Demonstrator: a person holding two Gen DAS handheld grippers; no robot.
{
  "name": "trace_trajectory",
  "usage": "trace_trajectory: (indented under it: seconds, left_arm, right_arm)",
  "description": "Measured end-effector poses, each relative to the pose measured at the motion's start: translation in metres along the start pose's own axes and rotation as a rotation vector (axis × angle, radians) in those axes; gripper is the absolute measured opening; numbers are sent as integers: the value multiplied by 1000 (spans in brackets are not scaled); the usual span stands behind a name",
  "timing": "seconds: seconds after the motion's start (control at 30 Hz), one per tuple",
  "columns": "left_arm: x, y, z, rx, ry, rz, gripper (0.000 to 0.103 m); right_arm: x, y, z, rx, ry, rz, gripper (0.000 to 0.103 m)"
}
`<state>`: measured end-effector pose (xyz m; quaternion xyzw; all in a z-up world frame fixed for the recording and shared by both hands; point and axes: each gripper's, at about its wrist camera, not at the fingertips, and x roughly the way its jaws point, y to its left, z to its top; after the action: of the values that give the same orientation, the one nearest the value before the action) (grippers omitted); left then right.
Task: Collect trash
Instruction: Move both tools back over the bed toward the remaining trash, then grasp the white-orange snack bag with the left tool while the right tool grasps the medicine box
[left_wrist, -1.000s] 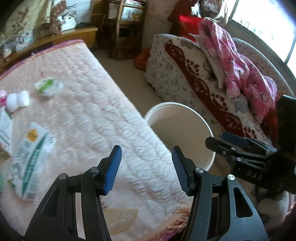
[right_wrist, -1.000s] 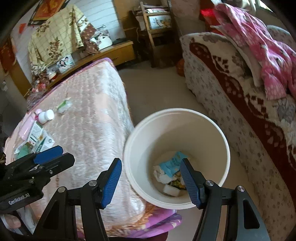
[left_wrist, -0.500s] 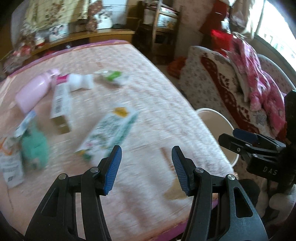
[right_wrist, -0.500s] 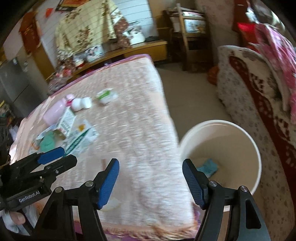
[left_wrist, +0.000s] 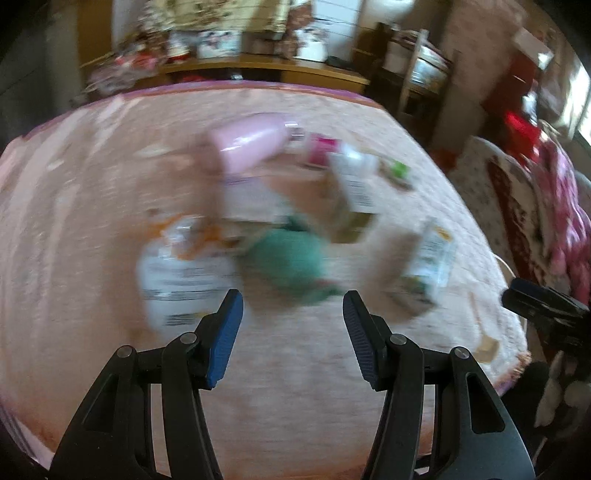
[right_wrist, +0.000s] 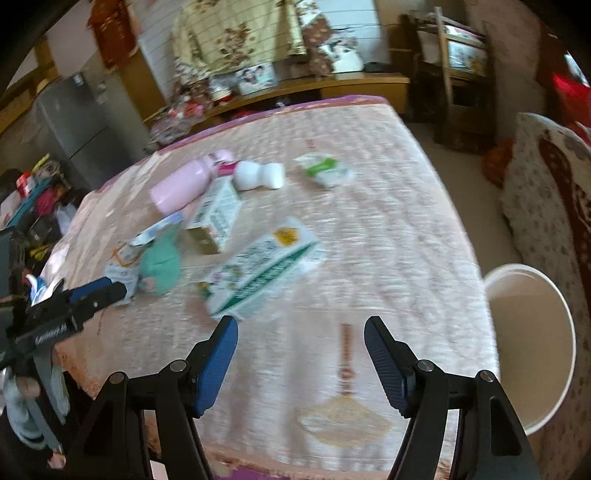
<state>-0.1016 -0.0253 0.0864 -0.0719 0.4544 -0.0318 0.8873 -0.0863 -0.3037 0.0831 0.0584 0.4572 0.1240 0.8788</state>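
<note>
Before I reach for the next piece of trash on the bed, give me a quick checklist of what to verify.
1. Left gripper empty, jaws apart: ok.
2. Right gripper empty, jaws apart: ok.
3. Trash left on the bed: ok; green-and-white packet lies nearest the right gripper, green crumpled piece ahead of the left.
4. White bucket beside the bed, open top: ok.
5. Room left in the bucket: cannot tell, bottom hidden.
6. Left view sharp enough to aim: not ok, blurred.

My left wrist view is badly motion-smeared: the litter on the bed (left_wrist: 92, 229) blurs into streaks, while the left tool (left_wrist: 292, 328) stays sharp. My right view is clearer, only mildly smeared. Soft daylight enters from the right. Fisheye bending and dark corners frame both.
</note>
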Motion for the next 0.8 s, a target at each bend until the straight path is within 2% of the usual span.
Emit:
trace_trajectory:
  seconds: [0.1,0.27,0.53,0.63,0.7,0.73,0.8]
  left_arm:
    - [2,35,2,-52,7,28,55]
    - [12,72,4,-93,13,39,55]
    - [46,89,20,-138,39,-23,55]
    - [57,85,21,-121,49,-61,54]
    - [64,82,22,-106,65,-51,39]
    - [66,81,22,-102,76,-50,19]
    - [65,84,23,-105,79,-63,19]
  right_arm:
    - [11,23,7,-33,13,32,69]
    - [31,58,17,-89,37,58,69]
    - [57,102,38,-126,57,118,70]
    - [66,117,48,-140,63,132,70]
    - [73,127,56,-143,71,139,70]
    - [79,134,62,-147,75,140,70]
    - [89,146,72,-160,81,140,70]
